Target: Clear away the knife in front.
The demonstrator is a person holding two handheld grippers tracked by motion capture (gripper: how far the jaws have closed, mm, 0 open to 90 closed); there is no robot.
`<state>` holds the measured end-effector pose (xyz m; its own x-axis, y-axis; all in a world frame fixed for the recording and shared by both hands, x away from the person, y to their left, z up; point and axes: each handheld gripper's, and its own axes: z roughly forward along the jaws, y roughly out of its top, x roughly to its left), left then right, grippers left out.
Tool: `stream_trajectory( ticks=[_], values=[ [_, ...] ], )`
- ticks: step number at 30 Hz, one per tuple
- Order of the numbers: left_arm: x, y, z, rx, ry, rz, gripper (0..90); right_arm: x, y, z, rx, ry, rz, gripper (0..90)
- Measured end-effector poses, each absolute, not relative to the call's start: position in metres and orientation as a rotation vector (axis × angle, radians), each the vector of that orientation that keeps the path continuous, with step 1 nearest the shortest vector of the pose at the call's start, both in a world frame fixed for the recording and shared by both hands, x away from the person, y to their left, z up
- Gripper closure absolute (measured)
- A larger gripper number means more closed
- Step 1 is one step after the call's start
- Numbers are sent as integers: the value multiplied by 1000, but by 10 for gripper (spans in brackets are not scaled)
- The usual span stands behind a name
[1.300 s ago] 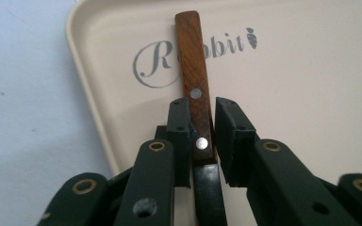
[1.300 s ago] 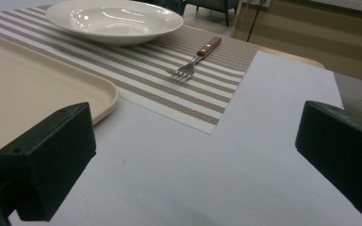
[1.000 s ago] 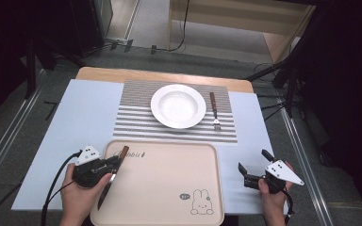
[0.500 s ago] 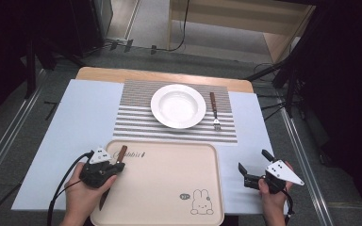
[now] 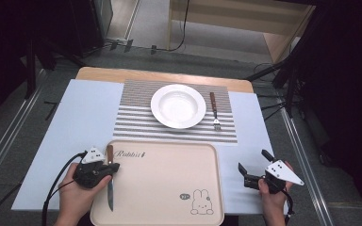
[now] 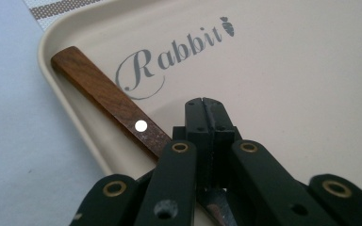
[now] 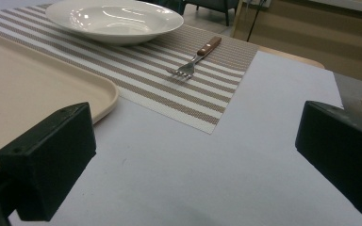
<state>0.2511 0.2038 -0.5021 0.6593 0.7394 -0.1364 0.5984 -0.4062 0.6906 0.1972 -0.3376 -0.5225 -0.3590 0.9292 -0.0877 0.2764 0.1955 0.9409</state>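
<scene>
Knife (image 5: 109, 176): lying along the left edge of the tray (image 5: 169, 188), handle pointing away from the person, blade pointing toward the person.
Knife, hidden parts: the junction of handle and blade is passing under the left tool (image 5: 115, 165) in the high view; in the left gripper view the blade is showing as a small metal sliver below the jaws, the rest being cut off by the frame.
Knife, appearance: brown wooden handle (image 6: 108, 101) with a flat squared end and one pale round rivet; slim grey metal blade.
Left tool (image 6: 207, 122): jaws are standing fully together, tips meeting over the tray floor just beside the handle; whether they are pinching the knife is hard to make out, since the contact point is sitting behind the tool body.
Left hand (image 5: 78, 193): gripping the tool body at the tray's left rim; the cable is trailing off to the left over the tabletop (image 5: 75, 122).
Right tool (image 5: 254, 165): jaws are standing wide apart with nothing between them, hovering over the bare tabletop right of the tray.
Tray, appearance: beige, rounded corners, printed word "Rabbit" and a small rabbit drawing.
Background: a white plate (image 5: 178, 106) and a fork (image 5: 215, 113) are resting on a striped placemat (image 5: 132, 117).
</scene>
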Motion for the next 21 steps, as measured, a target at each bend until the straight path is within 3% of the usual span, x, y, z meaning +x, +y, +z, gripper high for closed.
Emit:
stream_trajectory(
  ticks=[12,13,17,21],
  values=[
    [252,221,-502,2055,1043,263,889,197,-337,-523,1120,1778,1180,0],
    [253,223,-501,2024,1038,251,803,197,-337,-523,1120,1777,1180,0],
    [253,232,-496,1926,1023,269,623,197,-338,-523,1121,1777,1182,0],
    [253,241,-494,1866,999,277,555,197,-338,-523,1117,1779,1190,0]
  ],
)
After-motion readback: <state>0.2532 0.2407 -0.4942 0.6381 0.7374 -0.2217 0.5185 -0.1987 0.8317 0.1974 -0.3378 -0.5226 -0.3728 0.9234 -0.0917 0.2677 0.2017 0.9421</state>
